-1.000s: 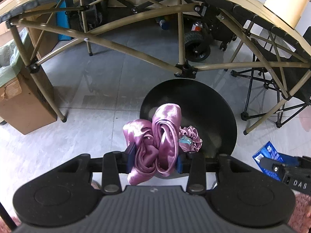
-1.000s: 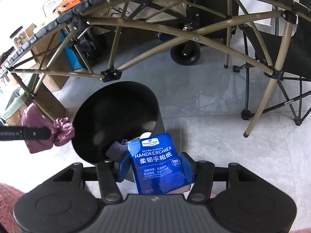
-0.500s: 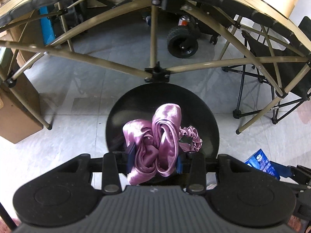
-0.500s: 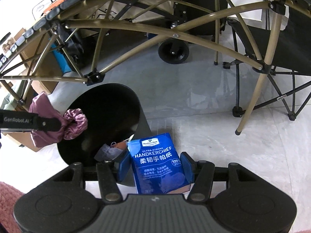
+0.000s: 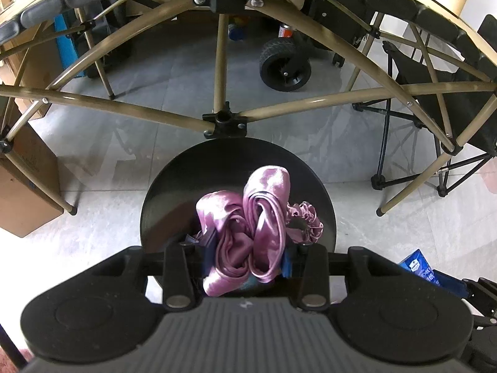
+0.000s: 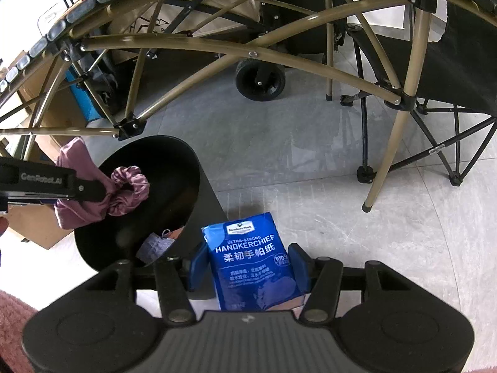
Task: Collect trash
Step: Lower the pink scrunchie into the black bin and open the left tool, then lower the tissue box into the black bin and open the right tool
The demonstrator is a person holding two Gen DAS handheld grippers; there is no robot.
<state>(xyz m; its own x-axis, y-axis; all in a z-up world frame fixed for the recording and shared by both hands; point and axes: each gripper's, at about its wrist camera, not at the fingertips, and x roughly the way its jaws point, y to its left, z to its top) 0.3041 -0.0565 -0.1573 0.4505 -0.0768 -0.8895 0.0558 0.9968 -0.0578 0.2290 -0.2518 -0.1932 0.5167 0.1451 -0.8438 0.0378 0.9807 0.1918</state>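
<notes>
Grey floor tiles now frame the black bin [image 5: 237, 186] squarely under the left tongs [image 5: 247, 253], which clamp pink satin cloth [image 5: 248, 227] ready to drop, while the right tongs [image 6: 248, 267] grip a blue handkerchief pack [image 6: 253, 258] beside it.

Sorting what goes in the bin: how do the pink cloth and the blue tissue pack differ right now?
The pink cloth is soft, shiny and bunched; the blue tissue pack is flat and printed. The cloth hangs over the black bin; the pack sits beside the bin, above the floor. Both are clamped, cloth in the left gripper, pack in the right gripper.
</notes>
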